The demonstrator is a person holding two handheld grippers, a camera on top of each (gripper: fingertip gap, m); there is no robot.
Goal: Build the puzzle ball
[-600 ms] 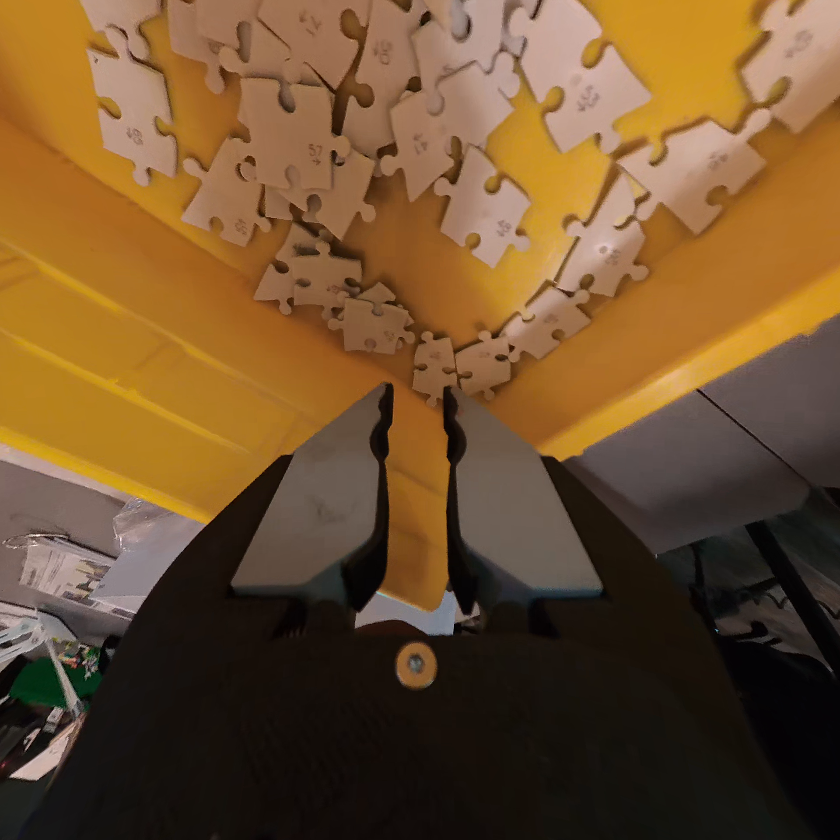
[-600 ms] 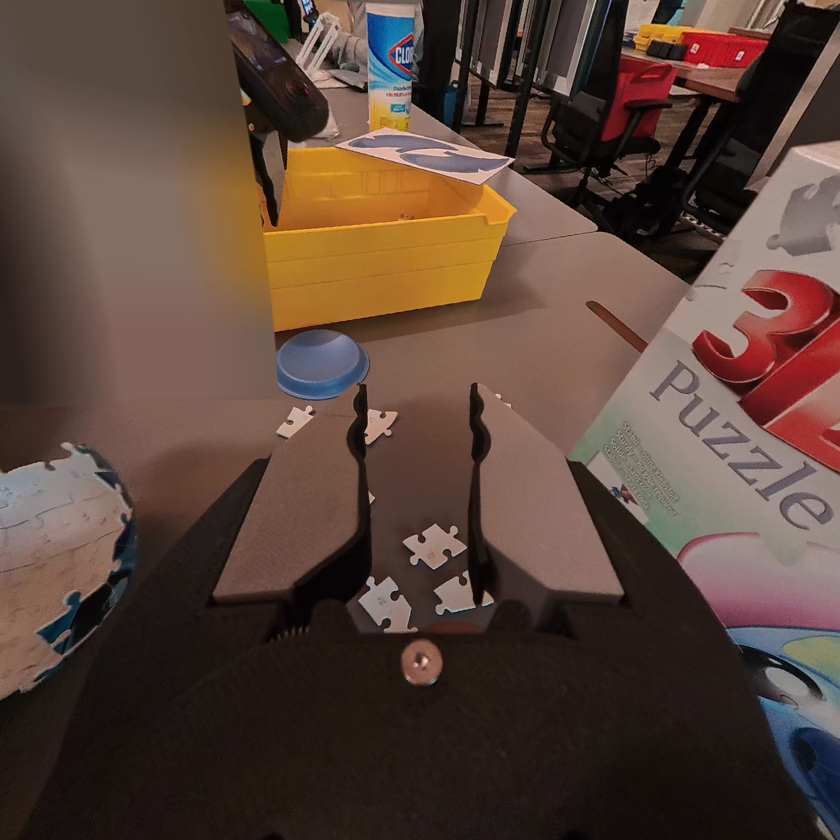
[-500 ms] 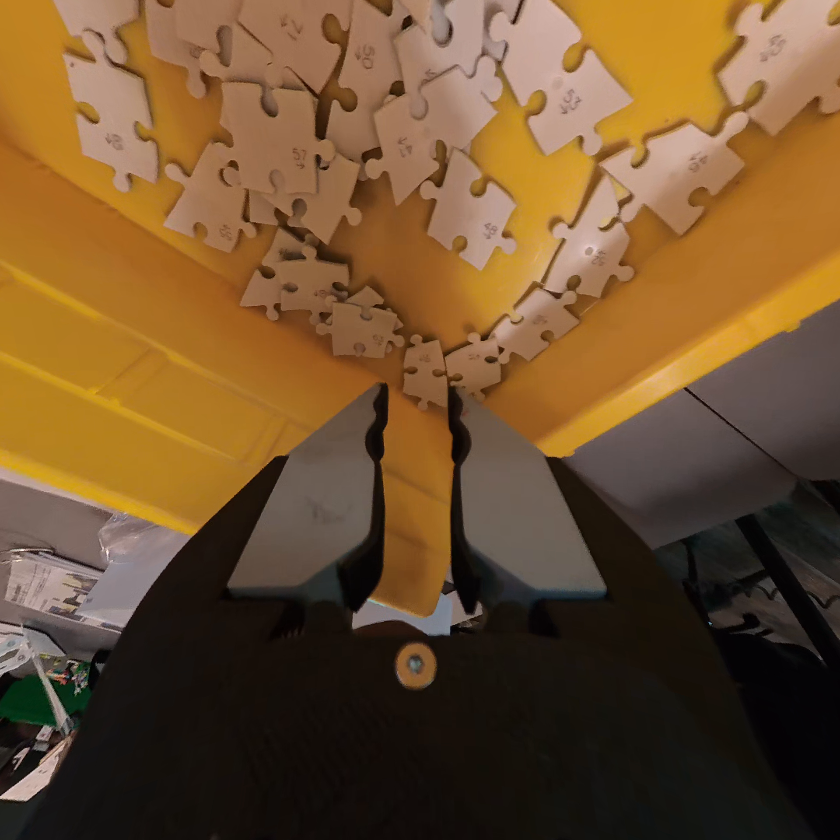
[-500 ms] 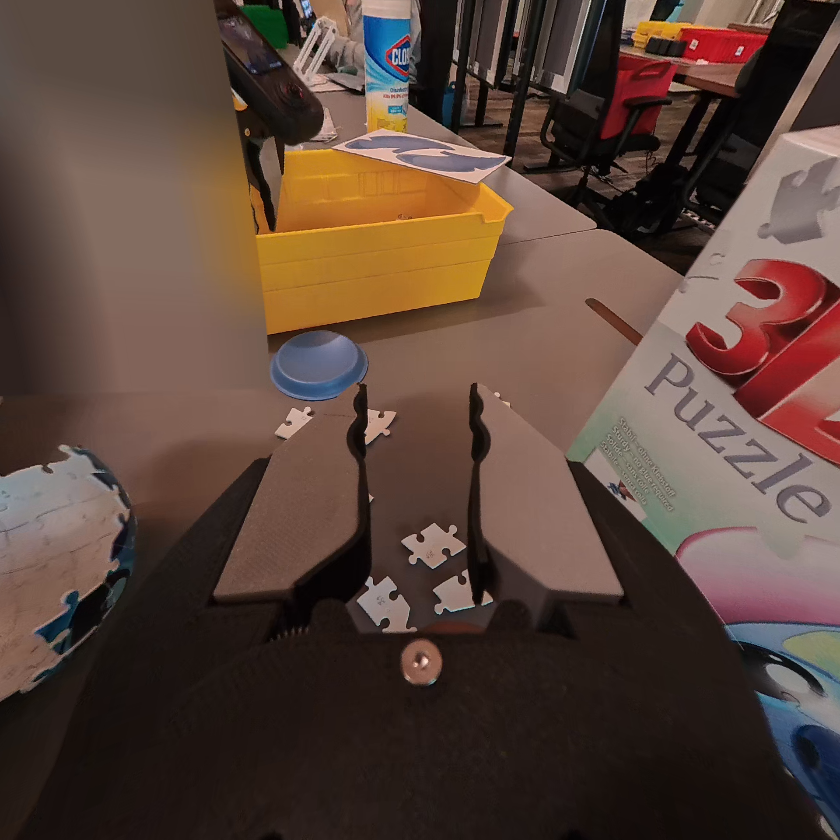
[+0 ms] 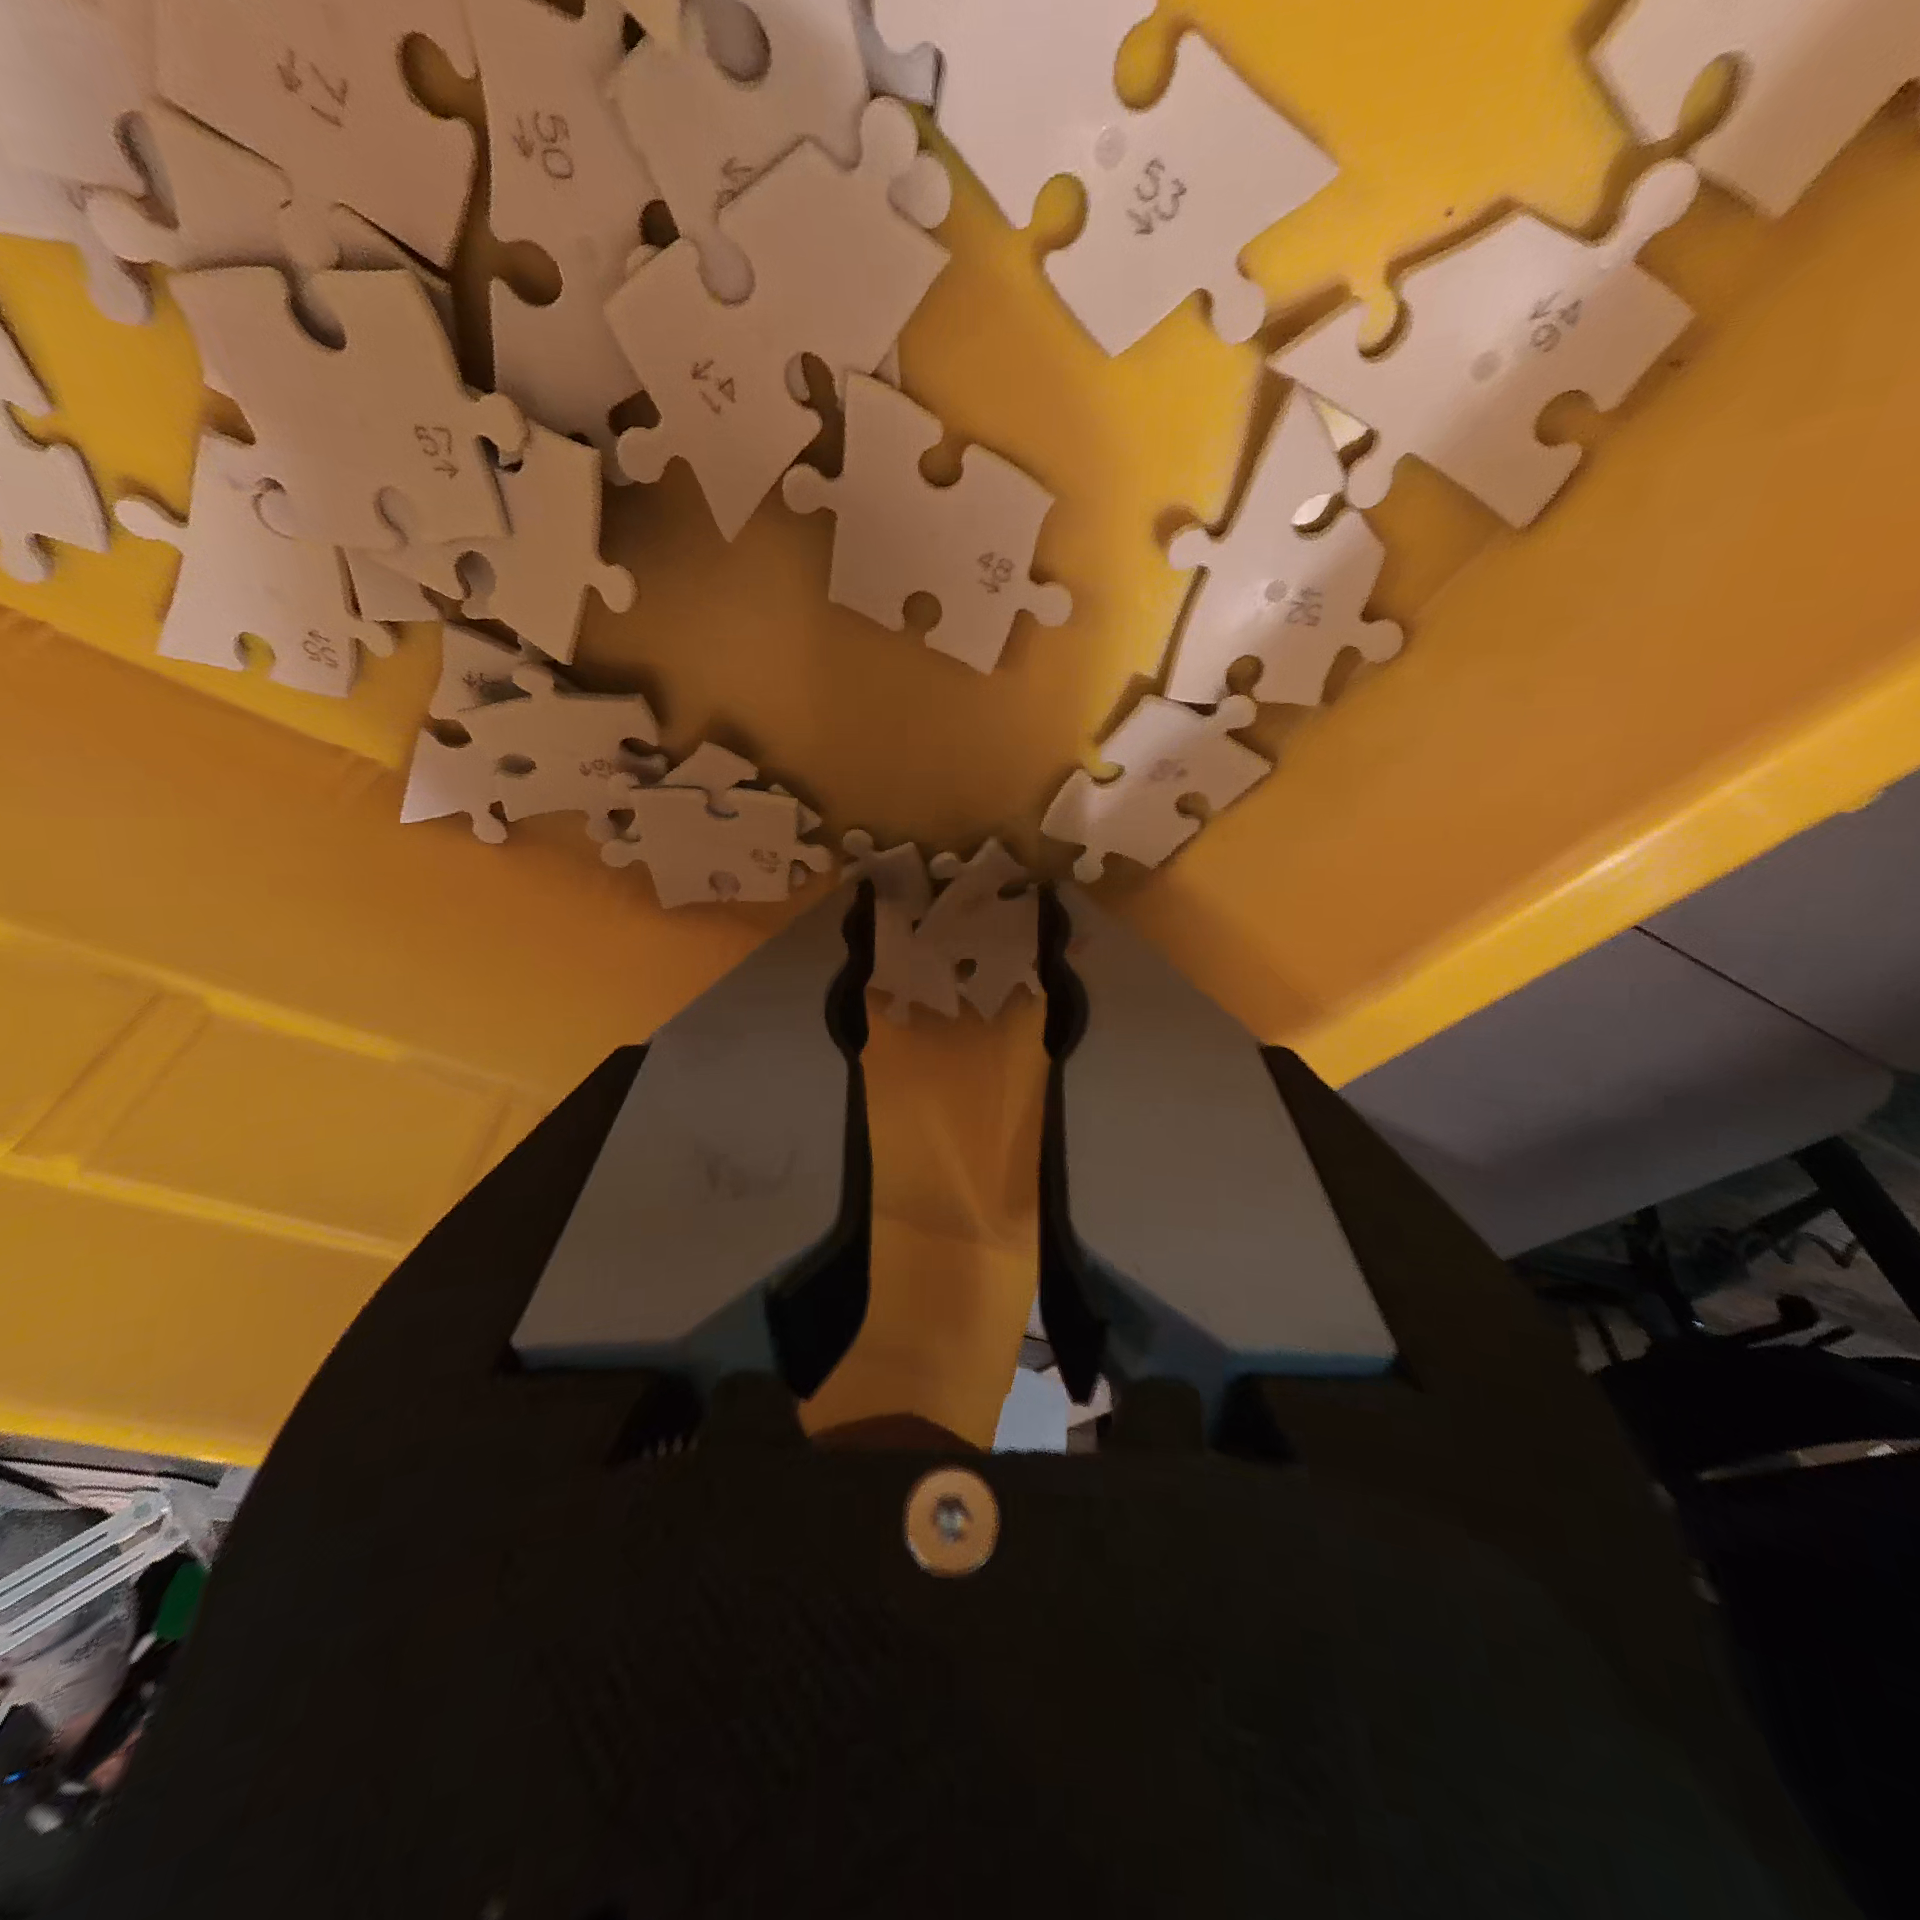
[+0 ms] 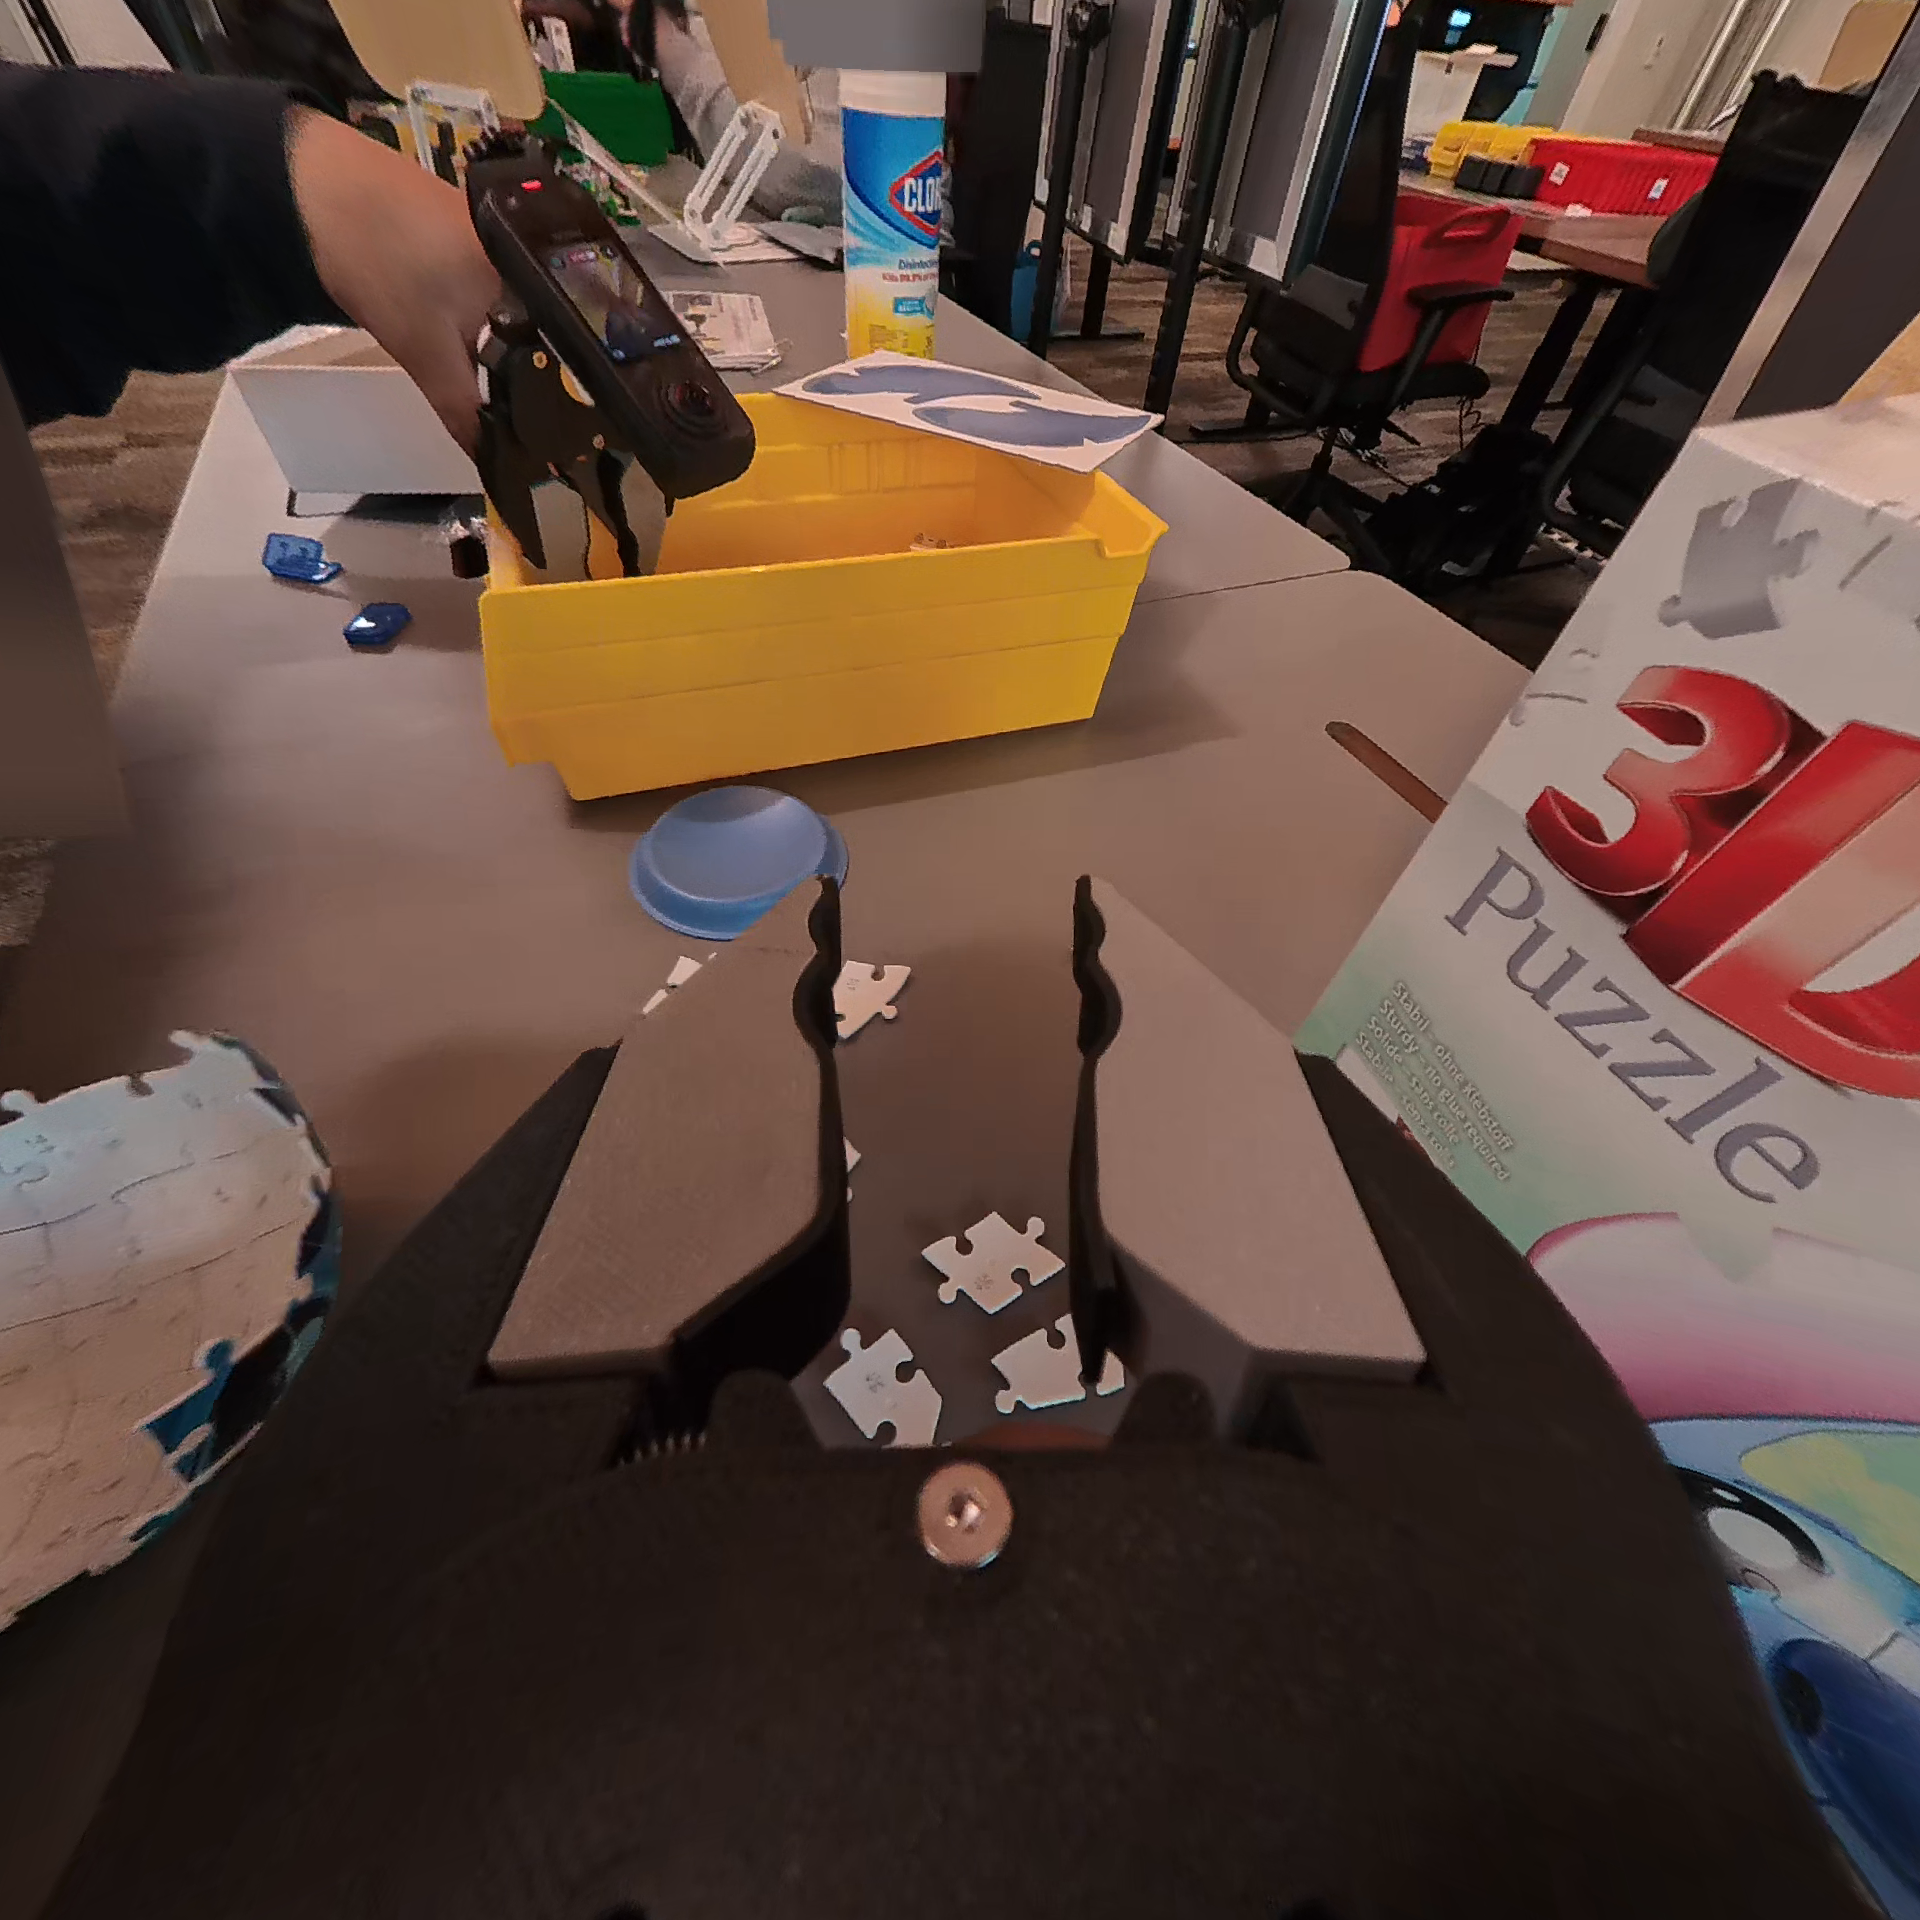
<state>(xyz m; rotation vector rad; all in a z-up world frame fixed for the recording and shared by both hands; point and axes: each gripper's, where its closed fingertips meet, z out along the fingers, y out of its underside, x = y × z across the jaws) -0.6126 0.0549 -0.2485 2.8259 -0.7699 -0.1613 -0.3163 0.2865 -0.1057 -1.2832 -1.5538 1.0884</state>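
In the left wrist view, the left gripper reaches down into a corner of the yellow bin. Its two fingers stand a narrow gap apart, and two small pale puzzle pieces sit between the tips. The tips seem to touch the pieces' edges, but from this angle it is not clear whether they are pinched or only framed. Many loose pieces lie face down across the bin floor, some overlapping in a heap at the upper left. Two more clusters crowd just beside the fingertips on either side. The bin's walls close in left and right of the fingers, and the grey table shows beyond the rim at right.

In the right wrist view, the right gripper hovers above the grey table with its fingers spread wide and nothing between them. A few white pieces lie on the table below it. The partly built puzzle ball rests at the left edge, well apart from the bin. A blue dish-like stand sits between the gripper and the yellow bin. The tall puzzle box leans in at right, close to the right finger. Farther off, the left gripper, held in a person's hand, dips into the bin's left end. A printed blue-and-white sheet lies across the bin's far corner, with a wipes canister behind it.
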